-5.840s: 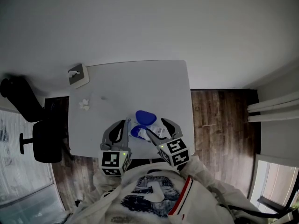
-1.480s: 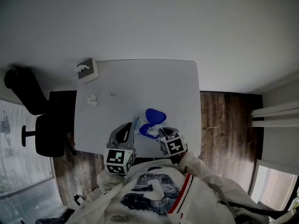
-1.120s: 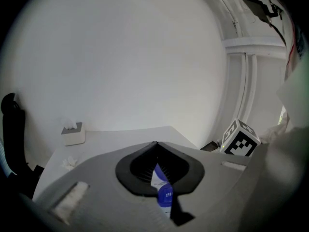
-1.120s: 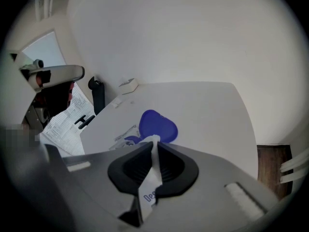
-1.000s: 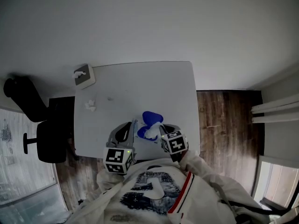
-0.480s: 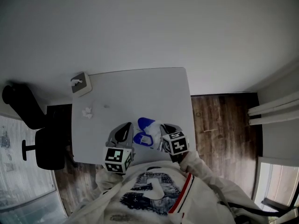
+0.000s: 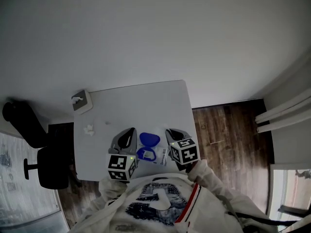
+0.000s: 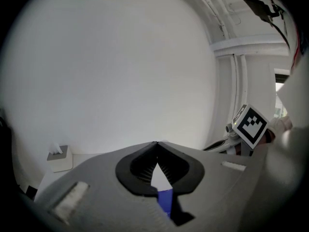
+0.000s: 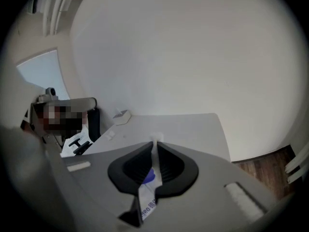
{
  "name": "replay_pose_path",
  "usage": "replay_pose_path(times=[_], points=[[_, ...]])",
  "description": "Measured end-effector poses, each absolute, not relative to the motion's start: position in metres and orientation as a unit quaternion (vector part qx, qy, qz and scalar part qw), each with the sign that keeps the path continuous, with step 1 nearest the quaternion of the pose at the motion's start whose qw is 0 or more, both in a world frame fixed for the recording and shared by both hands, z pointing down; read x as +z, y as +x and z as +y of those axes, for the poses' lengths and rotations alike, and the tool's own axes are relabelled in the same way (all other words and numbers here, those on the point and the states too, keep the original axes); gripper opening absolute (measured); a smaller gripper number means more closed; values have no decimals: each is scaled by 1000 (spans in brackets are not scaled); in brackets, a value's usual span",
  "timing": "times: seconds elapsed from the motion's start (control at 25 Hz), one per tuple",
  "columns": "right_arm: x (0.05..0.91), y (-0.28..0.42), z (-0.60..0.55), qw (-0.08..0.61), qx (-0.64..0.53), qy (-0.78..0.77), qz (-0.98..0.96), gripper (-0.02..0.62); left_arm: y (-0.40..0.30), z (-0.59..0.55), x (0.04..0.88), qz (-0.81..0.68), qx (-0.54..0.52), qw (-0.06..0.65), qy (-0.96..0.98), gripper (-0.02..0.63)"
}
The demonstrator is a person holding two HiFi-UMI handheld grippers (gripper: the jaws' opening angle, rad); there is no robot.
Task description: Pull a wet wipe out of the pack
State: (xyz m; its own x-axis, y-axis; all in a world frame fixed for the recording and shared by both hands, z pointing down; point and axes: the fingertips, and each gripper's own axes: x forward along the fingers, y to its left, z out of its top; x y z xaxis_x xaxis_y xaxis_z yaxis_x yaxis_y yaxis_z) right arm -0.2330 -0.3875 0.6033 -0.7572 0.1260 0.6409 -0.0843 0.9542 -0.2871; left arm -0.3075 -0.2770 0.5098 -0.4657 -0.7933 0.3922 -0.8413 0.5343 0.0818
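We hold the pack [image 7: 157, 155] between our two grippers, over the near part of the white tabletop [image 7: 141, 103]. Its blue lid [image 7: 149, 139] stands open on the far side. We cannot tell whether the pack rests on the tabletop or hangs just above it.

The left gripper [image 8: 155, 145] has its fingers closed, tips meeting, with a white and blue edge of the pack caught in them. The right gripper [image 9: 154, 144] has its fingers closed on a thin white wipe [image 9: 154, 152]. The wipe runs up between the pads and pokes out past the tips, and the pack's printed face and blue lid show below it.

From the left gripper view we see the right gripper's cube [image 8: 251, 123] off to the right.

At the far left corner of the tabletop stands a tissue box [image 7: 81, 101]. A crumpled white scrap [image 7: 88, 129] lies nearer us along the left edge. A dark chair [image 7: 48, 161] stands beside the tabletop on the left.
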Motion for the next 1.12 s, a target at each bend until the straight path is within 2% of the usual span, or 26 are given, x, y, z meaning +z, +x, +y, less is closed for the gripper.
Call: replay_pose_path(times=[0.4,0.88,1.12], points=[[506,-264,-434,240,93,14,-966,17,-339,-304,449,-867,65,120,480,5],[380,-260,-467,90,65,30,-993,14,-346,-323,371,-881,52,46,468,5],[361,-245,-479,65,41,35,-996,12,-329,-326,344,-888,51,21,457,5]])
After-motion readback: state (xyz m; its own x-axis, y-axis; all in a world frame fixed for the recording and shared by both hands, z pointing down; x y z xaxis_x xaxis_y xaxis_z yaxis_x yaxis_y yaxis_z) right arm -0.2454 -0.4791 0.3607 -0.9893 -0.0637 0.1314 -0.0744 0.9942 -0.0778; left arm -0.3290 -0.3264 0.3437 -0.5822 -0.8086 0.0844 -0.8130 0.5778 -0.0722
